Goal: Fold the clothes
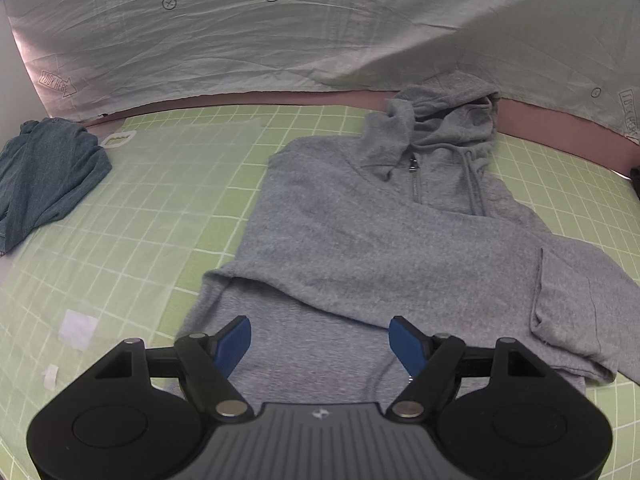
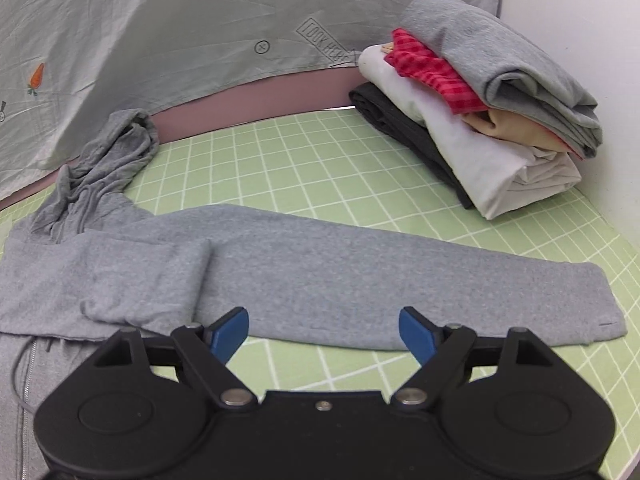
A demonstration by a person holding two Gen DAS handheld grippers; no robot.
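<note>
Left wrist view shows "LOOK HERE" printed upside down on the pale carrot-print sheet [image 1: 240, 48], a blue garment [image 1: 44, 176] cut off at the edge, and the grey hoodie [image 1: 360, 232] spread on the green grid mat [image 1: 140, 208]. Left gripper [image 1: 320, 340] hovers wide open, empty, over its hem. Right gripper [image 2: 324, 330], spread wide, grips nothing above the outstretched sleeve [image 2: 400, 280], with a stack of folded clothes [image 2: 480, 112] beyond.

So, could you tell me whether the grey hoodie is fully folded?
Partly: one sleeve of the grey hoodie lies spread on the green mat.
</note>
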